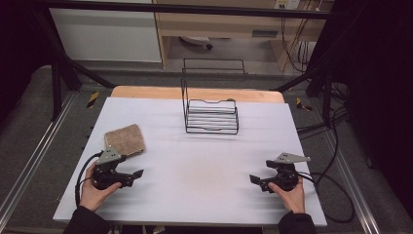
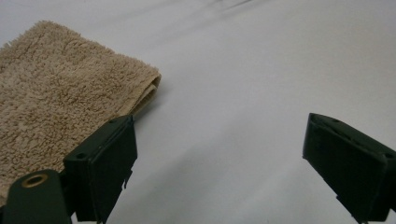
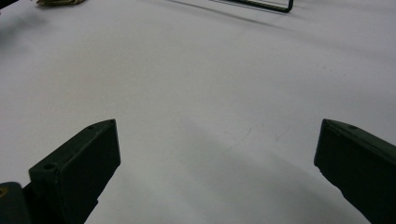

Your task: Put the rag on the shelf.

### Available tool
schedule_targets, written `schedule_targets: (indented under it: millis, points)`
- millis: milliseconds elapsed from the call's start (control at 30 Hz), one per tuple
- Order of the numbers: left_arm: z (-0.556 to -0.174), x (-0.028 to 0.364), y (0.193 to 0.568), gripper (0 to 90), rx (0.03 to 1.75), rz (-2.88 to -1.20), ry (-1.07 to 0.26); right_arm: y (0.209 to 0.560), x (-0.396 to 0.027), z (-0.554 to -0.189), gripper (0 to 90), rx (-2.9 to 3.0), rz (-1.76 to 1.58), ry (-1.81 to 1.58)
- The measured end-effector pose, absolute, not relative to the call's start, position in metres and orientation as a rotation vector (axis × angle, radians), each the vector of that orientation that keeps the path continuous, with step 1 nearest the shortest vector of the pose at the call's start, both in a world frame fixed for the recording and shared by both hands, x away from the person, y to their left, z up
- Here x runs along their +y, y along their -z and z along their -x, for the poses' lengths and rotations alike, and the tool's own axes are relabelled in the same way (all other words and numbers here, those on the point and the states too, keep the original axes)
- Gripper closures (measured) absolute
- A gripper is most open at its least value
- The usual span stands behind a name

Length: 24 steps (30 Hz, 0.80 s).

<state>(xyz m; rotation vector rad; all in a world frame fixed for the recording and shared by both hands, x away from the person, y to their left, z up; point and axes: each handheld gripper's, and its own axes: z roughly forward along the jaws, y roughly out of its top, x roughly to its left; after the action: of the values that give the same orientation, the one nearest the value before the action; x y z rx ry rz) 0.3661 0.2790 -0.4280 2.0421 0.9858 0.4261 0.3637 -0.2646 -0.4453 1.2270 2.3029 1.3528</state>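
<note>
Left gripper point(image 1: 138, 174) and right gripper point(image 1: 254, 180) low on the white table point(image 1: 204, 161), jaws spread wide, gripping nothing, folded tan towel point(image 1: 125, 139) just beyond the left gripper (beside its left jaw), black wire rack point(image 1: 211, 116) farthest back, centred.

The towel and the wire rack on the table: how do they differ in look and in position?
The towel is soft, tan and folded flat, while the wire rack is a rigid black frame of thin bars with a raised back. The towel lies near the person's left tool, almost beside it; the wire rack stands farther back, near the middle of the far edge, apart from both tools. Both rest on the white table, and neither is being held.
</note>
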Motion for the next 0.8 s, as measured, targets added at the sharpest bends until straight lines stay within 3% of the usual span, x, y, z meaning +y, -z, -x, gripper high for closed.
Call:
schedule_targets:
  millis: [467, 800]
  points:
    - [-0.379, 0.266, 0.415, 11.8, 0.990, -2.065, -0.449, 0.446, -0.265, -0.364, 0.8, 2.301, -1.226, -1.337]
    - [-0.403, 0.258, 0.407, 17.9, 1.039, -2.081, -0.478, 0.446, -0.265, -0.364, 0.8, 2.302, -1.226, -1.332]
